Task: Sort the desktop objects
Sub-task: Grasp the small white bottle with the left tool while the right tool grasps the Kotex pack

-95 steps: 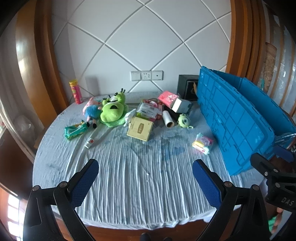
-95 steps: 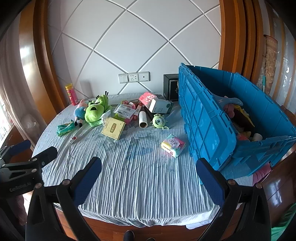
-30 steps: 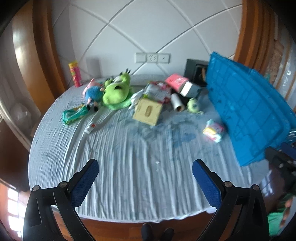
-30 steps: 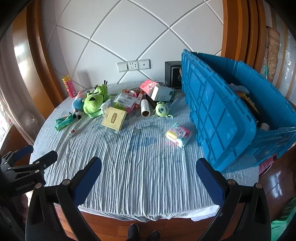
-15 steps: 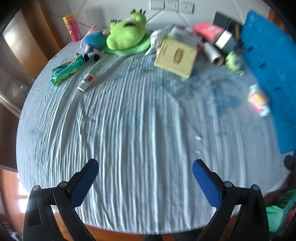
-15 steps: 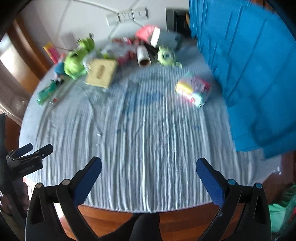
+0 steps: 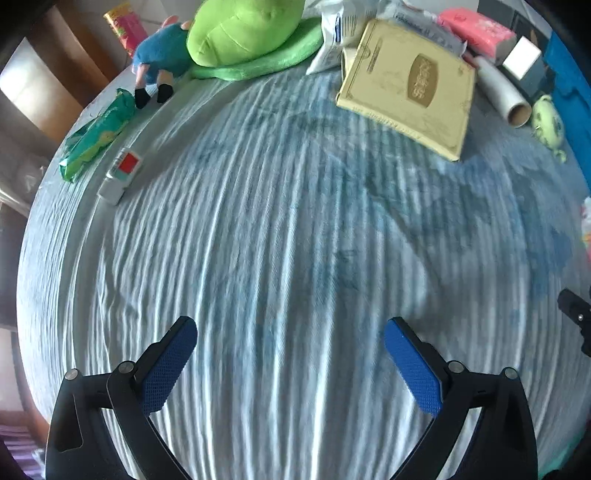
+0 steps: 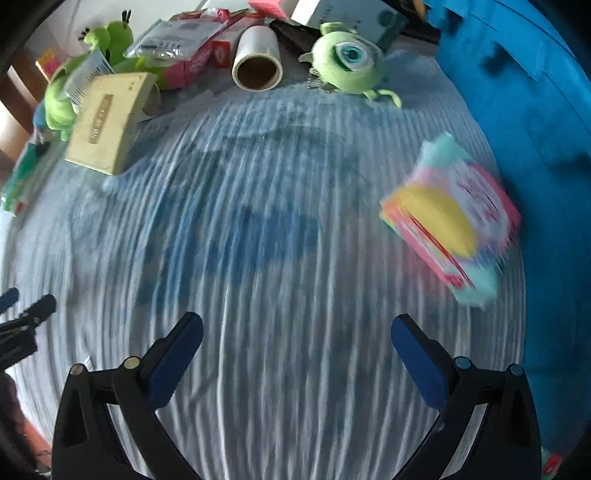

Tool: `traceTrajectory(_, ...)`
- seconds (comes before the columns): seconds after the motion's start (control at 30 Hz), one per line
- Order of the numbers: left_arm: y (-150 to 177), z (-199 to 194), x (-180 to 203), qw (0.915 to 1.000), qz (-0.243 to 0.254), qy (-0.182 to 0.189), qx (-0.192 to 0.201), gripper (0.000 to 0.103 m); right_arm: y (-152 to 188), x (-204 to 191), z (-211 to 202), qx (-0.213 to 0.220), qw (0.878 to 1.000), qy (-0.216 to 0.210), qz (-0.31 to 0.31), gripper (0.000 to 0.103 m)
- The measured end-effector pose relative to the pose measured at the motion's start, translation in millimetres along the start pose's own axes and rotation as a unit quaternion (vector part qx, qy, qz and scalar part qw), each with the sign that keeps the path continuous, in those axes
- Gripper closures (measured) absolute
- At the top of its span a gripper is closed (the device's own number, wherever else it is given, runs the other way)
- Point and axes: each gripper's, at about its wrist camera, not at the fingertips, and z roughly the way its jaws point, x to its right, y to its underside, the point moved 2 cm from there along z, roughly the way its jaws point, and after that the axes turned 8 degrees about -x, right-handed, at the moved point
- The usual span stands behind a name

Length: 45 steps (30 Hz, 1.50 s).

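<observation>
Objects lie clustered along the far edge of the striped tablecloth (image 7: 295,240). Left wrist view: cream box (image 7: 410,86) at centre-right, green plush (image 7: 243,33) and blue-bodied doll (image 7: 162,62) beyond it, green packet (image 7: 96,134) and small white tube (image 7: 120,175) to the left. Right wrist view alone shows the pastel packet (image 8: 450,218), blurred, lying just beside the blue crate (image 8: 535,129), plus the one-eyed green plush (image 8: 347,61) face-on and the roll (image 8: 257,59) end-on. Left gripper (image 7: 290,365) hangs above bare cloth, fingers wide apart, holding nothing. Right gripper (image 8: 295,363) likewise spread and empty.
</observation>
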Motion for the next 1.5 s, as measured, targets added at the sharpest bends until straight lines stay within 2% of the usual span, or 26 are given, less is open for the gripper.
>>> traceTrajectory(0.07,-2,1,-1,0.9999,0.0,0.011,0.003,0.0,-2,-2,7,0.001,1.0,0.0,-0.006,0.0)
traceTrajectory(0.3,-7,2,-5,0.9988,0.0,0.047,0.012,0.0,5,7,4,0.036,0.999,0.0,0.035,0.0)
traceTrajectory(0.4,-14,-12,-21,0.999,0.021,0.031,0.025,0.0,8,10,2,0.046,0.997,0.003,0.055,0.0)
traceTrajectory(0.47,-18,-22,-31,0.9986,0.035,0.019,0.034,0.001,9,13,1,0.039,0.997,0.006,0.064,0.0)
traceTrajectory(0.5,-20,-27,-36,0.9983,0.042,0.014,0.039,0.001,9,16,1,0.016,0.997,0.006,0.077,0.0)
traceTrajectory(0.53,-23,-31,-43,0.9978,0.048,0.007,0.045,0.001,10,19,-1,0.005,0.996,0.0,0.086,0.0)
traceTrajectory(0.6,-40,-39,-68,0.9963,0.043,-0.019,0.073,0.001,18,29,-23,0.032,0.992,-0.033,0.114,0.001)
traceTrajectory(0.67,-57,-45,-93,0.9937,0.039,-0.042,0.097,0.001,21,35,-46,0.067,0.99,-0.023,0.122,0.001)
traceTrajectory(0.73,-68,-33,-105,0.9941,0.05,-0.045,0.085,0.001,15,50,-73,0.105,0.985,0.011,0.137,0.001)
traceTrajectory(0.8,-78,-19,-116,0.9946,0.059,-0.046,0.072,0.001,4,67,-83,0.113,0.979,0.039,0.163,0.001)
traceTrajectory(0.83,-80,-10,-119,0.9956,0.059,-0.039,0.061,0.0,-4,80,-82,0.109,0.977,0.047,0.178,0.001)
traceTrajectory(0.97,-85,-8,-123,0.9962,0.043,-0.017,0.073,0.0,-24,96,-48,0.08,0.973,0.073,0.204,0.001)
traceTrajectory(1.07,-86,-7,-123,0.997,0.023,0.006,0.074,0.001,-31,101,-28,0.071,0.967,0.072,0.232,0.001)
traceTrajectory(1.13,-81,-4,-120,0.9966,0.014,0.014,0.08,0.006,-31,113,-10,0.067,0.959,0.08,0.264,0.0)
traceTrajectory(1.3,-69,3,-111,0.9948,-0.008,0.033,0.096,0.02,-24,112,7,0.088,0.953,0.079,0.278,0.002)
traceTrajectory(1.37,-65,5,-108,0.9938,-0.016,0.041,0.102,0.037,-21,108,10,0.1,0.954,0.074,0.273,0.007)
traceTrajectory(1.4,-64,4,-106,0.9935,-0.019,0.042,0.104,0.04,-18,106,8,0.106,0.955,0.072,0.268,0.016)
traceTrajectory(1.5,-66,1,-106,0.9929,-0.025,0.045,0.107,0.042,-18,92,6,0.123,0.964,0.065,0.229,0.017)
